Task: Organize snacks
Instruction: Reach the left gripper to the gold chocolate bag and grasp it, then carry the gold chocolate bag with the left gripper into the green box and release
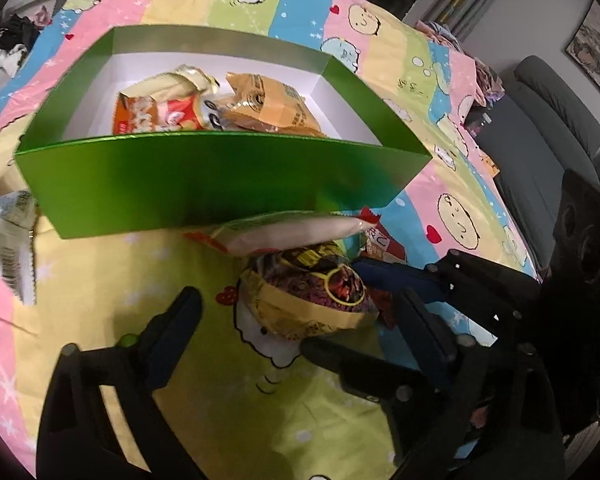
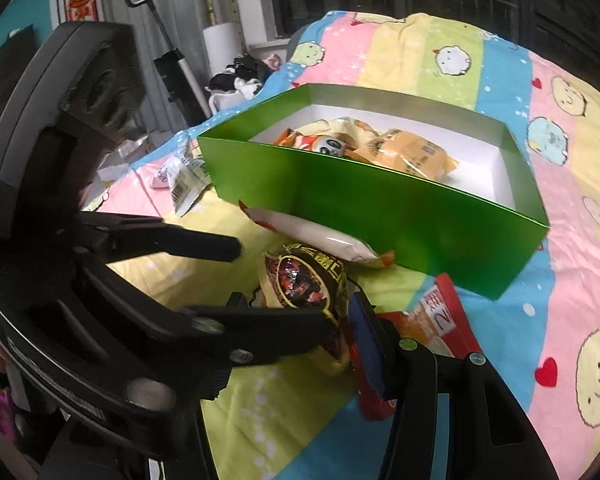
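Observation:
A green box (image 1: 220,184) (image 2: 380,216) with a white inside holds several orange and yellow snack packs (image 1: 228,108) (image 2: 380,148). In front of it lie a pale pink-white pack (image 1: 296,232) (image 2: 320,236), a dark gold-rimmed pack (image 1: 312,292) (image 2: 304,280) and a red pack (image 2: 440,320). My left gripper (image 1: 300,320) is open, with its fingers on either side of the dark pack. My right gripper (image 2: 340,316) comes in from the right of the same pack, its fingers close around the pack's near edge.
The box and packs lie on a bed with a striped cartoon sheet (image 1: 340,20) (image 2: 560,280). A white barcode pack (image 1: 12,236) (image 2: 184,184) lies left of the box. Clothes (image 2: 240,76) and a grey chair (image 1: 548,128) lie beyond the bed.

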Tool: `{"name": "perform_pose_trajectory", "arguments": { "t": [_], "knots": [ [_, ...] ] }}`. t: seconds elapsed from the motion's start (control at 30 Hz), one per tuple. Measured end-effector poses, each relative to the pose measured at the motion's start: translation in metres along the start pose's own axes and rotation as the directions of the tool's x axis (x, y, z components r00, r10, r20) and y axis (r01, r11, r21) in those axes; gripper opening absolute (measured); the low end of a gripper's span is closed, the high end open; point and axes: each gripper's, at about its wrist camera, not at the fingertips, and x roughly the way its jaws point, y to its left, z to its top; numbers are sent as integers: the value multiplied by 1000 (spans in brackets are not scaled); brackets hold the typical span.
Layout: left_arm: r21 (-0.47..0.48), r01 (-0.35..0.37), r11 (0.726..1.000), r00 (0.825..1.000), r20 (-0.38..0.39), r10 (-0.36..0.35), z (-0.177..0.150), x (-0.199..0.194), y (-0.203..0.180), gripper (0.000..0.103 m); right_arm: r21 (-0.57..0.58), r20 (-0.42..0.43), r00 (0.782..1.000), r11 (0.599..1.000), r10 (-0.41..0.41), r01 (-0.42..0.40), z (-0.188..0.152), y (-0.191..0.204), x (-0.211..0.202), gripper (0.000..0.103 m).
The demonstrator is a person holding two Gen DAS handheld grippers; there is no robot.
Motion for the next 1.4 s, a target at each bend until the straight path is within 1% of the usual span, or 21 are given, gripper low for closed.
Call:
{"name": "perform_pose_trajectory", "arguments": {
  "t": [0.07,0.13,0.2,0.23,0.3,0.4,0.57,0.73,0.93,1.13,1.4],
  "knots": [
    [-5,6,1000,1000,-10,-6,0,4,2,86,-5,-7,1000,1000,0,0,1,0,4,54],
    [-6,9,1000,1000,-21,-9,0,7,4,85,-3,-16,1000,1000,13,-13,0,0,7,54],
    [-11,23,1000,999,-30,-23,0,10,6,77,-7,-28,1000,1000,13,-13,0,0,11,51],
    [-19,35,999,999,-32,-35,0,10,8,70,-9,-31,999,1000,16,-17,0,0,13,49],
    [-33,47,998,998,-32,-48,1,11,12,70,-9,-34,999,1000,14,-15,0,0,14,47],
    [-46,63,997,998,-23,-64,1,8,14,68,0,-27,999,1000,25,-25,1,-2,14,44],
    [-32,60,998,998,-9,-61,-1,3,13,63,-4,-29,999,1000,27,-27,-1,-1,15,37],
    [-13,43,999,999,9,-43,-1,-7,9,63,-2,2,999,999,36,-36,-1,4,7,36],
    [16,18,1000,999,40,-19,-7,-29,0,62,-25,45,998,999,46,-45,1,18,-11,36],
    [40,-10,999,998,67,7,-10,-44,-11,62,-12,79,996,999,51,-50,0,27,-27,36],
    [61,-7,998,995,98,1,-16,-60,-21,63,-29,102,994,999,34,-31,-1,38,-47,36]
  ]
}}
